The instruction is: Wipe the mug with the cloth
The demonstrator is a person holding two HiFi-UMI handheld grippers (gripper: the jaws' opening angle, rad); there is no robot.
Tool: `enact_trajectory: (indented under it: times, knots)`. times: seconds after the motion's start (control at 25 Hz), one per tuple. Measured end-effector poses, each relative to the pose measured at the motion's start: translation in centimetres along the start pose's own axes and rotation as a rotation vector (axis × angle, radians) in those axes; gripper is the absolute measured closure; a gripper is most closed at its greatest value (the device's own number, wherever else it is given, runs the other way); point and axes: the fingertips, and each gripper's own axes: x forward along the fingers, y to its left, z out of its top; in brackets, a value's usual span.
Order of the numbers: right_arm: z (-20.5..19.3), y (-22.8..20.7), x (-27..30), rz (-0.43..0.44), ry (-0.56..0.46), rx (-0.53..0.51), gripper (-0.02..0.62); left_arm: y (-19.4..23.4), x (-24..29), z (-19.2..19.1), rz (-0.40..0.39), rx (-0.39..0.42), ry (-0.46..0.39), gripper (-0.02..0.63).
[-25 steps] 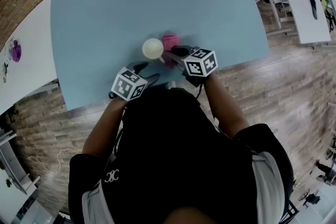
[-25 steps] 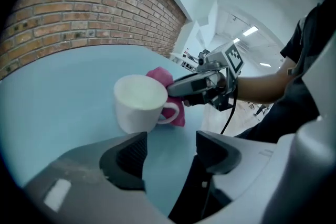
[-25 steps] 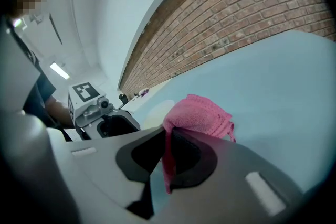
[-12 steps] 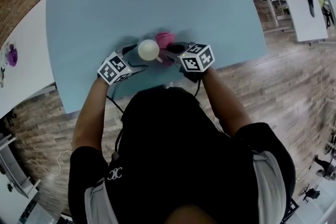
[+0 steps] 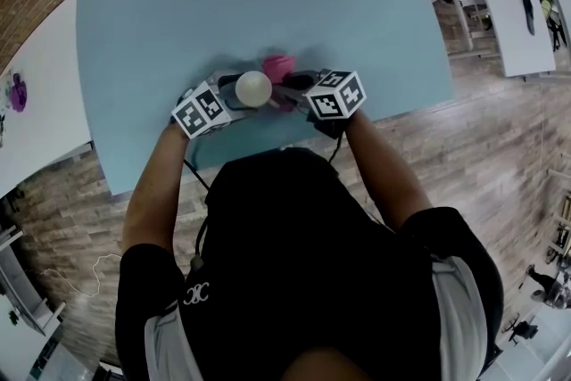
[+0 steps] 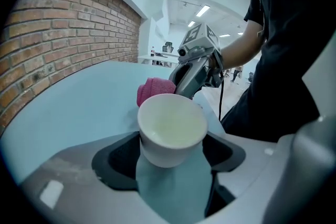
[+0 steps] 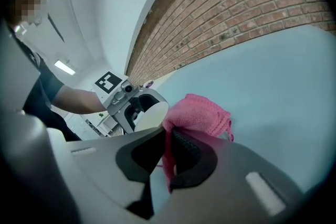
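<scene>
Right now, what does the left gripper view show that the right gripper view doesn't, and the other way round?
Only the left gripper view looks down into the white mug, which seems empty and stands between the left gripper's closing jaws. Only the right gripper view shows the pink cloth pinched in the right gripper's shut jaws. Both show the mug, the cloth, the blue table and the brick wall.
</scene>
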Motion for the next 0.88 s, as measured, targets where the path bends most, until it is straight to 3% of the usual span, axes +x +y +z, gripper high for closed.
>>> enact_trajectory:
  times: [0.28,0.56,0.88]
  knots:
    - [-1.3,0.1,0.3,0.049,0.065,0.074,0.558,0.1,0.1,-0.2,0.016,-0.012,0.016,0.227]
    - [-1.6,2.5,-1.1,0.108,0.107,0.017,0.558,-0.1,0.2,-0.1,0.048,-0.035,0.015,0.220]
    - [-1.4,1.1,-0.7,0.157,-0.037,0.275,0.558,0.2,0.0,-0.2,0.077,-0.054,0.014,0.221]
